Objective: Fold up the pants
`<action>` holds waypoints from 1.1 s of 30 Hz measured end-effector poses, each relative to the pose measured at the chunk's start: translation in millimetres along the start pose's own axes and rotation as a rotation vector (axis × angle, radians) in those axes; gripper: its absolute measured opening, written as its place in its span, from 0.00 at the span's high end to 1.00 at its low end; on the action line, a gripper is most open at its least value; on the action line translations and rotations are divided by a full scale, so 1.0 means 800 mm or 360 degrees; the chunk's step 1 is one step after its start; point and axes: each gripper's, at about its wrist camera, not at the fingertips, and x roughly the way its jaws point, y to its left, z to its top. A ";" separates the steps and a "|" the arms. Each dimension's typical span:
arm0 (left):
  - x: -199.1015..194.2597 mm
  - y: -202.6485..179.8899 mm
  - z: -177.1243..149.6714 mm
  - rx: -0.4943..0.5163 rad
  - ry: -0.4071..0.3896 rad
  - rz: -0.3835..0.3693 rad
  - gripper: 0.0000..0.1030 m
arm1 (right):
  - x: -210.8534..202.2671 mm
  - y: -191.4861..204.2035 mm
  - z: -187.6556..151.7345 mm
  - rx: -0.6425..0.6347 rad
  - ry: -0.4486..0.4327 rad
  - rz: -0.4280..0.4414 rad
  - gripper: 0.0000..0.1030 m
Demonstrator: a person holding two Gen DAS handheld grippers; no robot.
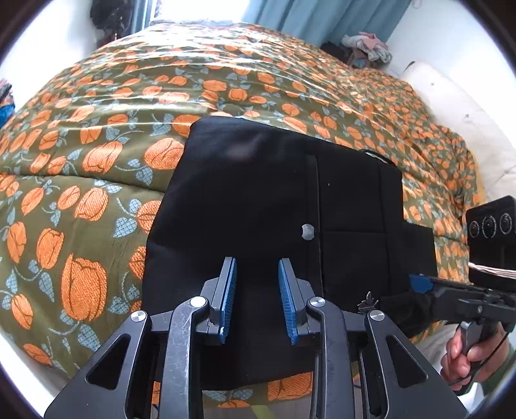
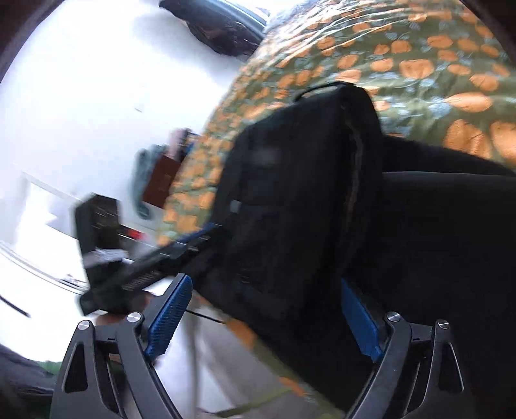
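Note:
The black pants (image 1: 258, 199) lie folded into a compact block on the bed, with a pale button (image 1: 307, 231) showing near the middle. My left gripper (image 1: 258, 277) hovers over the near part of the pants, its blue pads parted and empty. My right gripper (image 2: 264, 299) is open wide, and the folded edge of the pants (image 2: 290, 199) lies between its blue fingers (image 2: 171, 316). In the left wrist view the right gripper (image 1: 419, 283) comes in low from the right at the pants' near right edge. The right wrist view is motion-blurred.
The bed is covered by an olive quilt with orange flowers (image 1: 96, 161). A white pillow (image 1: 451, 106) lies at the far right and a clothes pile (image 1: 367, 45) at the back. Blue curtains (image 1: 322, 16) hang behind.

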 end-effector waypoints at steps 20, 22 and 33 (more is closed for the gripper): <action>-0.112 0.029 0.052 -0.0125 -0.0253 0.0080 0.38 | -0.095 0.082 0.016 -0.0124 -0.0294 -0.0080 0.79; -0.109 0.026 0.046 -0.0126 -0.0235 0.0059 0.38 | -0.124 0.082 0.013 -0.0117 -0.0337 -0.0073 0.79; -0.076 -0.036 0.015 0.0049 -0.0085 -0.0002 0.38 | -0.274 0.009 -0.027 0.0057 -0.0503 -0.0263 0.79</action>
